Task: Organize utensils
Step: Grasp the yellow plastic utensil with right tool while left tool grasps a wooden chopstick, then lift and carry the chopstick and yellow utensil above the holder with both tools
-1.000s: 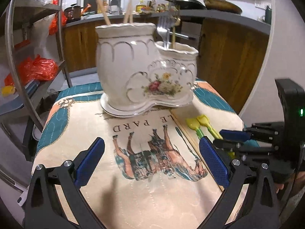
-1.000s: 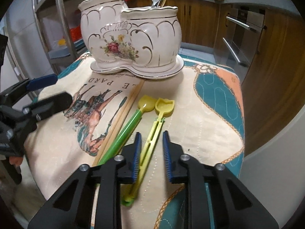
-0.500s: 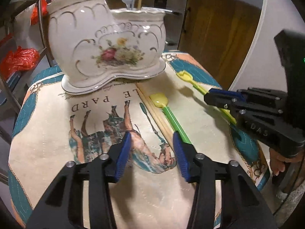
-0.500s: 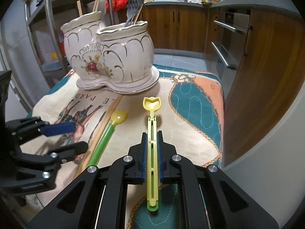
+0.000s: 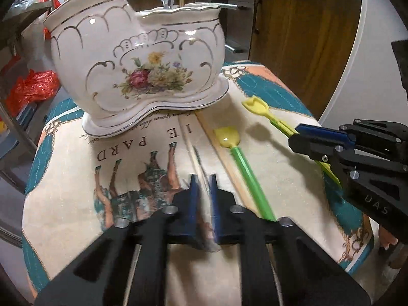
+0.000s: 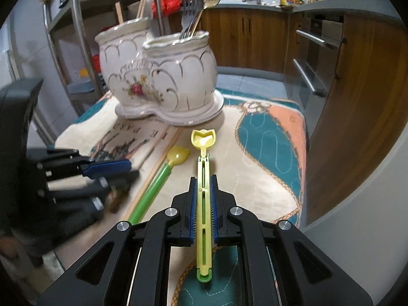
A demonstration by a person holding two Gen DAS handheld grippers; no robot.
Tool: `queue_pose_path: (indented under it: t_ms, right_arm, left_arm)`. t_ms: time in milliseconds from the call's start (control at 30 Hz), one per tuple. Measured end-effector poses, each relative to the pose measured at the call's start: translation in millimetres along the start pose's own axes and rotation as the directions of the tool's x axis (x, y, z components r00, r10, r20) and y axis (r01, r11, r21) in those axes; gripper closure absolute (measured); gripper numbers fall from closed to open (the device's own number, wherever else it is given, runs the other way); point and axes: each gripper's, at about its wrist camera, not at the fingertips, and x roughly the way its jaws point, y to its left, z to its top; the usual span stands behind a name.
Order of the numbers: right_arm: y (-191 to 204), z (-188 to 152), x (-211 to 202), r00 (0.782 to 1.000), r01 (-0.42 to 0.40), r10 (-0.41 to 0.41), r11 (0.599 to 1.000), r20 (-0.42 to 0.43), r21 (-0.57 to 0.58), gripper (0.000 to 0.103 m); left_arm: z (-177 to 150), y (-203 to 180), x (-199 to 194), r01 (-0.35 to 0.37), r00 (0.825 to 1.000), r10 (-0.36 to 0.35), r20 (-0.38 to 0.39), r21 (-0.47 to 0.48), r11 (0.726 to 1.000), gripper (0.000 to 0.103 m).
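The right gripper (image 6: 203,201) is held level above the patterned cloth (image 6: 267,168), its blue pads clamped on the slotted handle of the yellow spoon (image 6: 203,204), whose bowl is raised and pointed forward. The left gripper (image 5: 203,196) is held low over the cloth with its pads drawn nearly together; whether anything is pinched cannot be told. Just beside it, the green-handled spoon (image 5: 244,170) lies flat. Beyond stands the ceramic holder (image 5: 137,61), with forks (image 6: 197,7) in its nearer cup.

You see a white holder (image 5: 137,71) with gold scallops and a floral motif. The cloth (image 6: 267,137) is cream, teal and peach.
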Motion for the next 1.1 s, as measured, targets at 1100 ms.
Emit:
queue_pose_path:
  t_ms: [1100]
  right_arm:
    - [12,-1,-4,1.000,-0.014,0.015,0.998,0.007,-0.060,0.092]
  left_arm:
    - [-40,63,-36,0.015,0.999,-0.019,0.034,0.122,0.992,0.098]
